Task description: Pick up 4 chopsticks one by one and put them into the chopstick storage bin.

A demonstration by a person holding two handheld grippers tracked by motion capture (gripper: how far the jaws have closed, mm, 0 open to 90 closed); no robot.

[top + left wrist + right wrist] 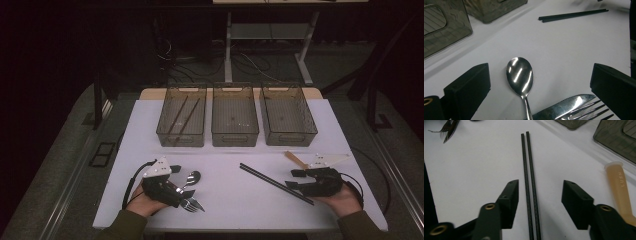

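Right jaws: the right gripper (pixel 540 195) has its two black jaws set apart, one on each side of the pair of thin black chopsticks (pixel 530 185); neither pad touches the sticks, so nothing is gripped.
Left jaws: the left gripper (pixel 540 85) stands wide open with the shiny steel spoon (pixel 520 76) lying bowl-up between the jaws, untouched.
Chopsticks: side by side on the white surface (pixel 225 195), running at a slant from near the middle toward the right gripper (pixel 305 179) in the high view.
Beside the right jaws: a pale amber plastic utensil handle (pixel 620 187) lies just to the right of the sticks, apart from them; what kind of utensil it is I cannot tell.
Beside the left jaws: a serrated steel knife (pixel 564 107) and a steel fork (pixel 594 111) lie just next to the spoon's neck.
Farther off: three smoky translucent plastic bins (pixel 235 137) in a row at the far edge; the left one seems to hold two dark sticks already.
Step in hand: most likely grasping the chopstick pair.
Doing it well: keep the pair centred, close squarely so both sticks are pinched together and neither rolls out, and stay clear of the amber handle.
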